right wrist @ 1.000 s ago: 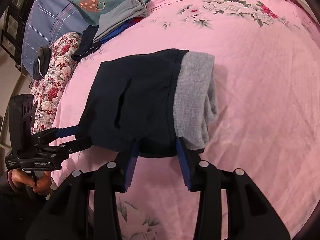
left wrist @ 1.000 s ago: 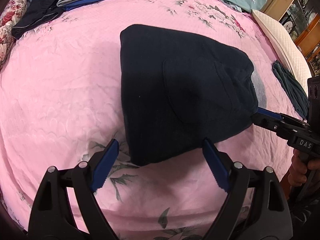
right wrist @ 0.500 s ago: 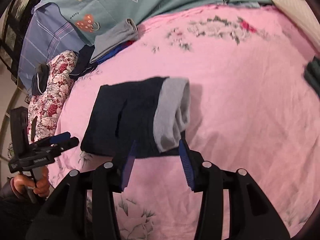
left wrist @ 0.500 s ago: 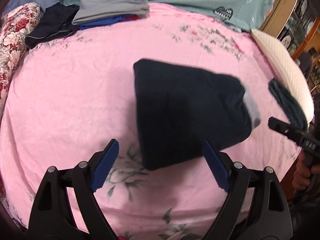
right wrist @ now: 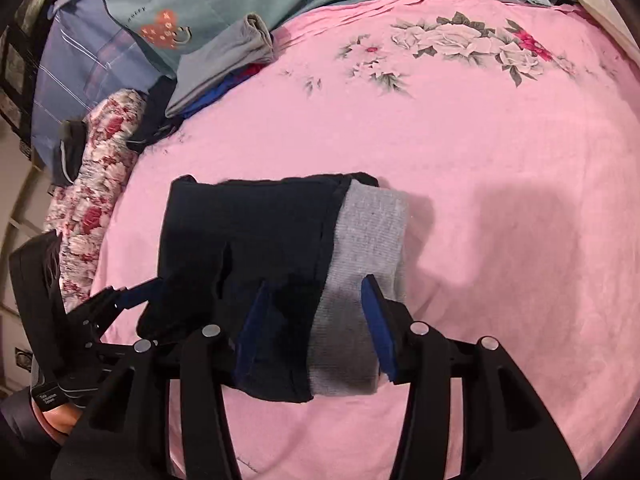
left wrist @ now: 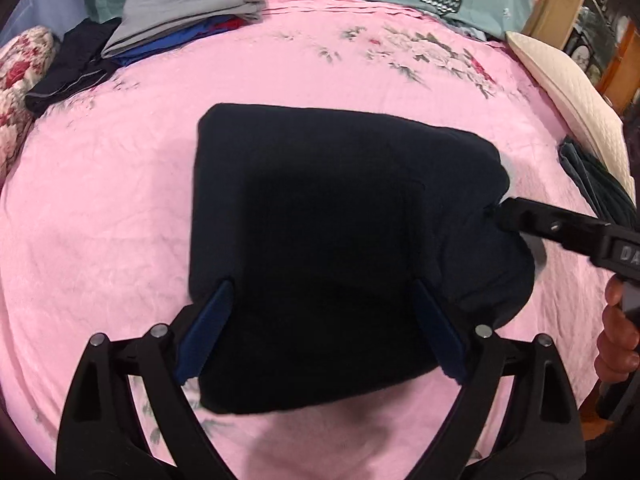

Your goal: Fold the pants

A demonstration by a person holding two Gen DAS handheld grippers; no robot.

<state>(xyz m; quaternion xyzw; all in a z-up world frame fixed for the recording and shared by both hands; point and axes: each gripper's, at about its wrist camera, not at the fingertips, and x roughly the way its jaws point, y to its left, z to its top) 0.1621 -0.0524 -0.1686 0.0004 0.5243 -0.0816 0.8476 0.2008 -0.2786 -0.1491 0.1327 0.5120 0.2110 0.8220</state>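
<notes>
- The dark pants (left wrist: 320, 240) lie folded into a thick square in the middle of the pink bed (left wrist: 100, 208).
- In the right wrist view, a grey band (right wrist: 360, 280) of the pants shows along the right edge of the bundle.
- The left gripper (left wrist: 320, 328) has its jaws spread wide on both sides of the near part of the pants. The pads do not seem to press the cloth.
- The right gripper (right wrist: 316, 328) has jaws partly spread, and they have just been opening. The grey band and some dark cloth sit between them, but the pads look loose.
- A stack of folded clothes (left wrist: 180, 20) sits in the upper left of the frame, well apart from the pants.
- The fold looks almost done.
- What could go wrong: the thick bundle could spring open once both grippers leave it, because soft cloth pushes back.
- A pad could also catch the top layer on the way out and drag the fold crooked.
- The grey band could slip out and stick past the edge.
</notes>
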